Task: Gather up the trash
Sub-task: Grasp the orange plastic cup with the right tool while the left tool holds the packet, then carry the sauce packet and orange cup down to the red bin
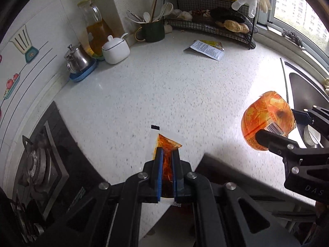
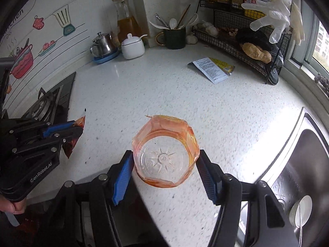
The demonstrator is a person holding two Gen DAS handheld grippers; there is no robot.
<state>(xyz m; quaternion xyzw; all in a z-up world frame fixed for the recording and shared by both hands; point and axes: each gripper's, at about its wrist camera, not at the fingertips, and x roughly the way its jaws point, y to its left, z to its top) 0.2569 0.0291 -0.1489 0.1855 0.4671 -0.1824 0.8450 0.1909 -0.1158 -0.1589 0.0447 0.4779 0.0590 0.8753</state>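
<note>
My left gripper (image 1: 167, 152) is shut on a used sauce packet (image 1: 167, 142), clear with red oily residue, held above the white speckled counter (image 1: 154, 94); it also shows at the left of the right wrist view (image 2: 77, 130). My right gripper (image 2: 164, 158) is shut on an orange-wrapped clear plastic cup (image 2: 165, 150), gripped at its sides and held above the counter; the cup shows at the right of the left wrist view (image 1: 267, 121). A white and yellow seasoning packet (image 1: 206, 48) lies flat on the counter near the wire rack, also in the right wrist view (image 2: 212, 68).
A gas stove (image 1: 39, 160) is at the left, a steel sink (image 2: 298, 164) with a bowl at the right. A wire rack (image 1: 213, 20), green utensil mug (image 1: 153, 29), white sugar pot (image 1: 116, 50), steel pot (image 1: 79, 58) and oil bottle (image 1: 95, 24) line the back wall.
</note>
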